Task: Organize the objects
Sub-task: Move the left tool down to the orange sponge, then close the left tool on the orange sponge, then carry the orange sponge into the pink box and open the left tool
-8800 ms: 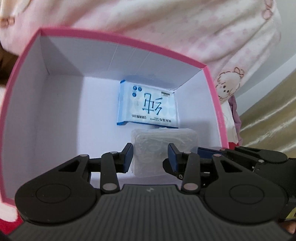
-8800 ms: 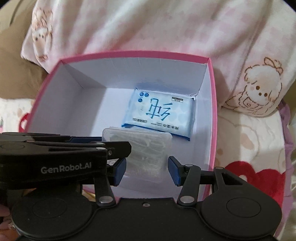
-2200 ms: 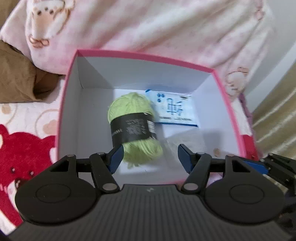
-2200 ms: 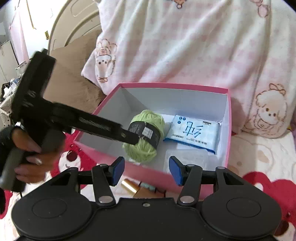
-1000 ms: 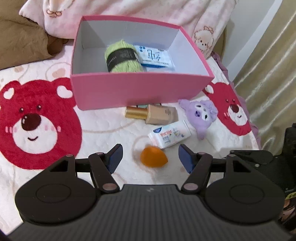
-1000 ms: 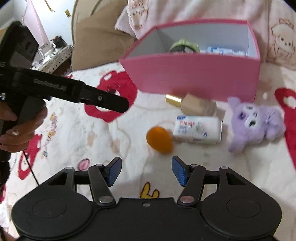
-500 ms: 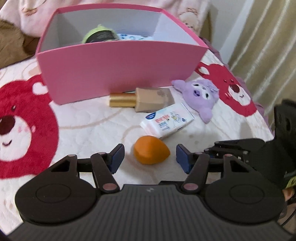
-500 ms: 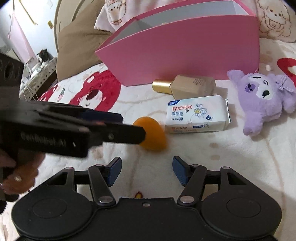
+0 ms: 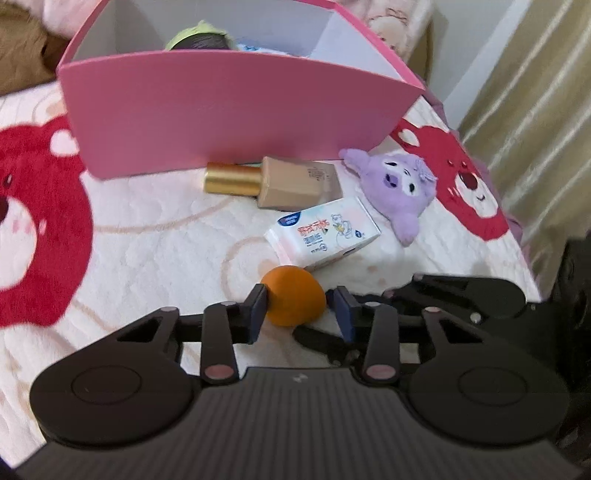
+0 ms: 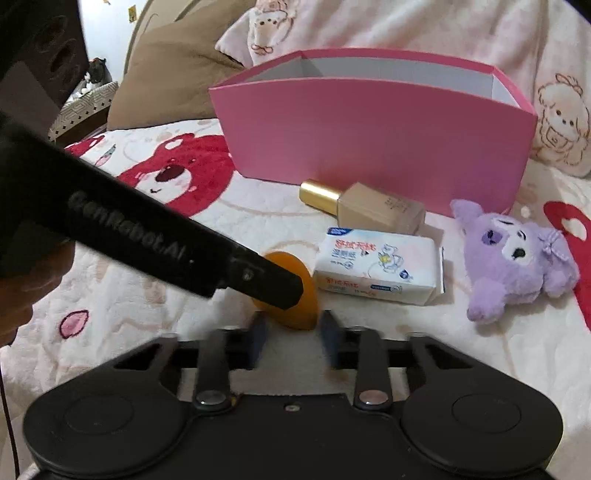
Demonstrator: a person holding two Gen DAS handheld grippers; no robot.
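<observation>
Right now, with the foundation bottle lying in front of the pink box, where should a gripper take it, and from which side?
The foundation bottle lies on its side before the pink box. Probably come from above, jaws across the flat-sided beige body rather than the gold cap, which could slip; the box blocks the far side.

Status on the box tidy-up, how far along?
Done: green yarn and a packet sit inside the pink box. In hand: left gripper and right gripper, jaws just closed, both at the orange sponge. Left: foundation bottle, wipes pack, purple plush, on the blanket.
</observation>
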